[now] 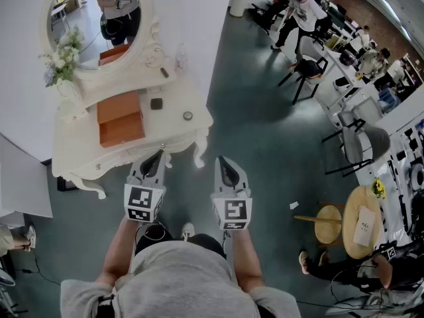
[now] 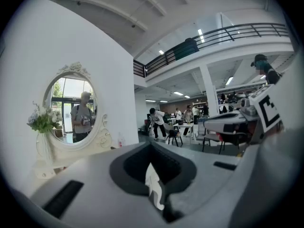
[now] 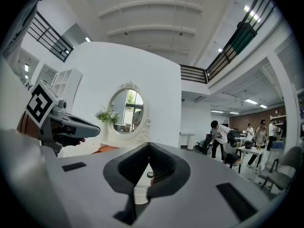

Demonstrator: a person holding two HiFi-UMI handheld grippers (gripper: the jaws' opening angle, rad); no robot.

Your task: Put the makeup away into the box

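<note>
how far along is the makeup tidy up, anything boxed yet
Nothing looks done: a dark compact and a small round item lie on the white vanity table, outside the orange box. Nothing is in hand; the left gripper and right gripper are shut and empty, short of them. All the picking and boxing is left.

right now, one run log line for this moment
left gripper: shut, empty | right gripper: shut, empty | box: on dressing table | dark compact: outside box

White dressing table (image 1: 167, 122) with oval mirror (image 1: 96, 12) against white wall (image 1: 192, 12); dark, perhaps teal, floor (image 1: 265, 144).
</note>
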